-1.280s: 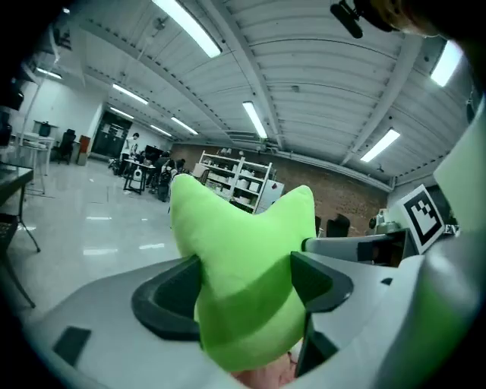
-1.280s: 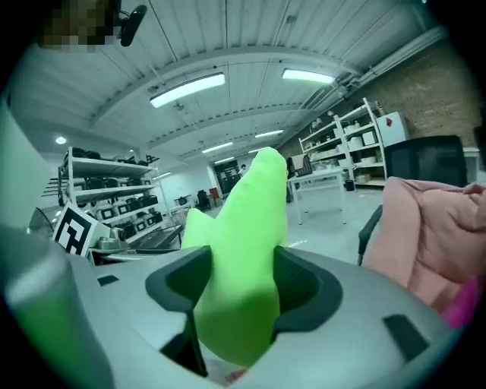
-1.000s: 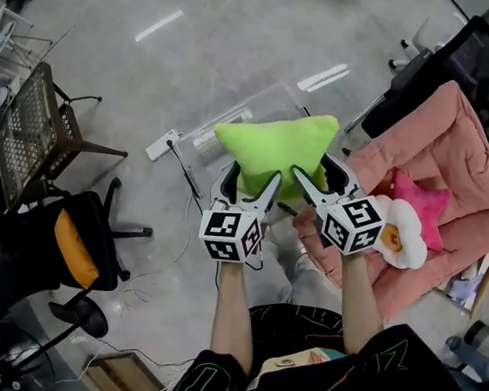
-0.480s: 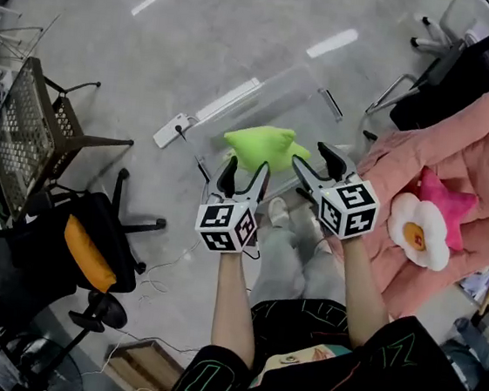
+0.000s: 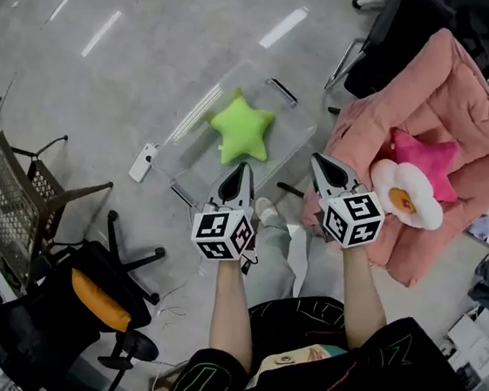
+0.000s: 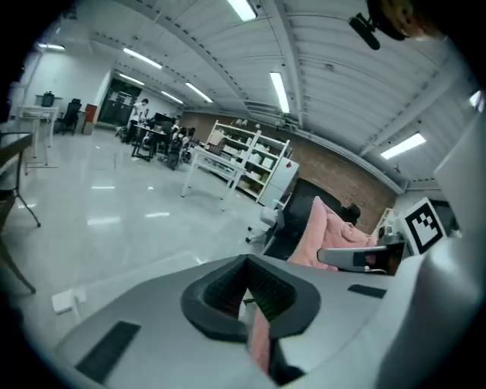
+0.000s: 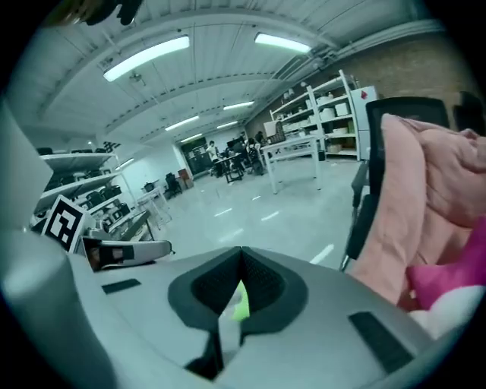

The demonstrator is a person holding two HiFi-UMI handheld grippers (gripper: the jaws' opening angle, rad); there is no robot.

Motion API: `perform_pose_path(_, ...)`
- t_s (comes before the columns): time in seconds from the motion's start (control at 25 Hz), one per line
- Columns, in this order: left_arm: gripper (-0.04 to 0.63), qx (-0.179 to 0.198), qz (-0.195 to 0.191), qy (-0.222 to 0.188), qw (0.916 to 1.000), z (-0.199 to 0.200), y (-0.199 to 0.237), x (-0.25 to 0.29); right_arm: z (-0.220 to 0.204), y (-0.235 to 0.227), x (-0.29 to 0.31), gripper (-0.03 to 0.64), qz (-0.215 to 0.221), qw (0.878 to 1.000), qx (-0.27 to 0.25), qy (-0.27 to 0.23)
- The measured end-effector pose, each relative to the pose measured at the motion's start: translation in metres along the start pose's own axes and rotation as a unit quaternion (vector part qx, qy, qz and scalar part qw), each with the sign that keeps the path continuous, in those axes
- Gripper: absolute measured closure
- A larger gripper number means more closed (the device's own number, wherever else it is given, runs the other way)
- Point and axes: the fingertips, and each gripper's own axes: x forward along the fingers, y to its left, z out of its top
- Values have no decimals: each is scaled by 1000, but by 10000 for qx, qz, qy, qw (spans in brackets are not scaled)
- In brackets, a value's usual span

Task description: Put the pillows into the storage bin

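Open lab hall: shelving (image 6: pixel 250 163), strip lights (image 6: pixel 279 91), chairs (image 5: pixel 84 290).

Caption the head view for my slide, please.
Green star-shaped pillow in clear plastic bin; left gripper and right gripper shut, empty.

Green pillow (image 5: pixel 241 129) now apparently inside clear bin (image 5: pixel 189 159)

Open floor (image 5: pixel 157 40) round the clear bin (image 5: pixel 187 162), bin top uncovered, green pillow (image 5: pixel 241 129) inside, pink padded chair (image 5: pixel 465 110) close at right, black office chair (image 5: pixel 56 309) lower left
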Motion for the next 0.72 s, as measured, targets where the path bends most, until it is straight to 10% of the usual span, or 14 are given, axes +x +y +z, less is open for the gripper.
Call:
perform_pose_path(0.4, 603, 1131, -1586, 777, 9778, -34, -172, 73, -21, -130, -109, 614, -1485, 9840, 760, -625)
perform_pose_path(0.72, 601, 1863, -2846, 1432, 9294, -98, -316, 114, -69, -232, -212, 614, -2612, 9525, 1269, -922)
